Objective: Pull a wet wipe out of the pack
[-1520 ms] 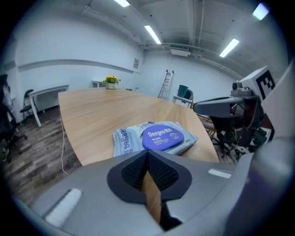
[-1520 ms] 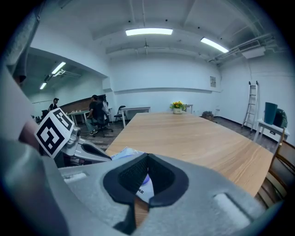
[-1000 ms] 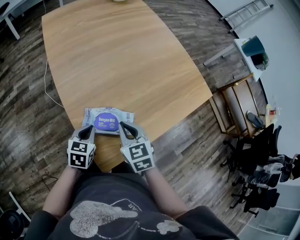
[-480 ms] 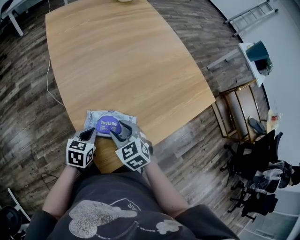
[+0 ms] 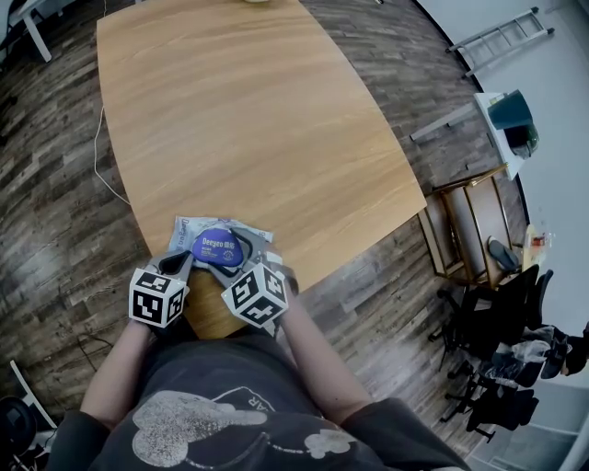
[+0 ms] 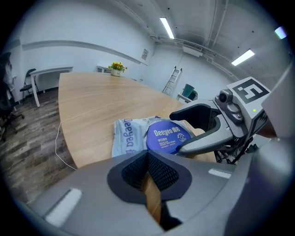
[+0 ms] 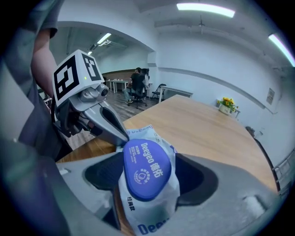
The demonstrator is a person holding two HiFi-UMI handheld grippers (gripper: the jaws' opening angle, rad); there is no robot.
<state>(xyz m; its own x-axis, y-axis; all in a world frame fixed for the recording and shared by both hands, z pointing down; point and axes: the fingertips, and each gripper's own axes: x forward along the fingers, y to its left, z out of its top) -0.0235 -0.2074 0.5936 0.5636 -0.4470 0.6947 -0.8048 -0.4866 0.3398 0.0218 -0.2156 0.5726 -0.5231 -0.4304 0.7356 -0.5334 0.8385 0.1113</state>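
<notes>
A pale wet wipe pack [image 5: 219, 244] with a round blue lid [image 5: 216, 246] lies flat at the near edge of the wooden table [image 5: 248, 110]. My right gripper [image 5: 235, 256] leans over the pack's near right part. Its jaws are opening, and in the right gripper view they straddle the pack [image 7: 147, 198] and its lid [image 7: 146, 168] without visibly pressing. My left gripper [image 5: 175, 261] is shut with nothing in it, its tip at the pack's near left edge. In the left gripper view the pack [image 6: 133, 138] lies just beyond the shut jaws, with the right gripper [image 6: 203, 131] at its right.
A pot of yellow flowers [image 6: 116, 67] stands at the table's far end. Office chairs [image 5: 502, 368], a low wooden rack [image 5: 469, 221] and a ladder [image 5: 502, 28] stand on the plank floor to the right. People [image 7: 138, 85] sit at desks far behind.
My right gripper has rolled, dropped towards the pack and opened its jaws around the lid. The left gripper has stayed put and shut.
</notes>
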